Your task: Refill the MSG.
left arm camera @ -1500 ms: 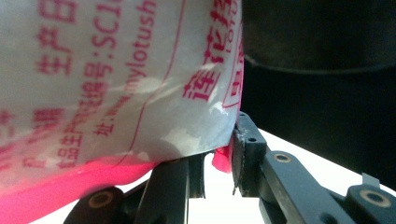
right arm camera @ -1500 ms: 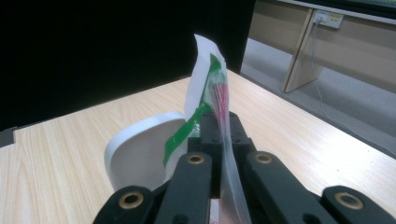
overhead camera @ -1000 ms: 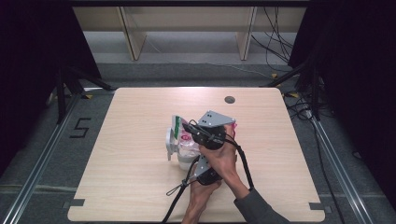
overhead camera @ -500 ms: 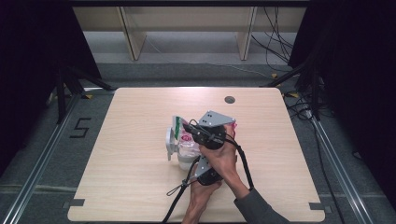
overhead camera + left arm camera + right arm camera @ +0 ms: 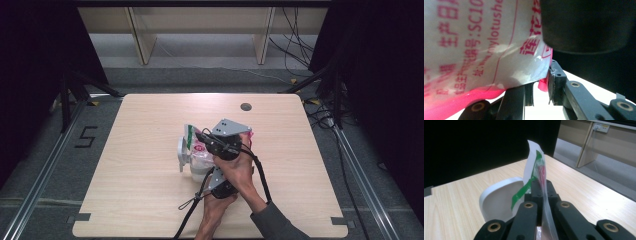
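While your right gripper point(image 5: 541, 187) pinches the thin white plastic bag with red print and green stripe point(image 5: 535, 162) upright mid-table, its lower edge sits between your left gripper's point(image 5: 540, 86) part-closed jaws beside the white bowl point(image 5: 499, 200).

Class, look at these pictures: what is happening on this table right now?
A person works at a light wooden table with a handheld gripper in each hand. The right gripper is shut on the top edge of a clear plastic bag with red print and a green strip, holding it upright. The left gripper grips the bag's lower part. A white plastic container stands just beside the bag. Both hands are holding steady.
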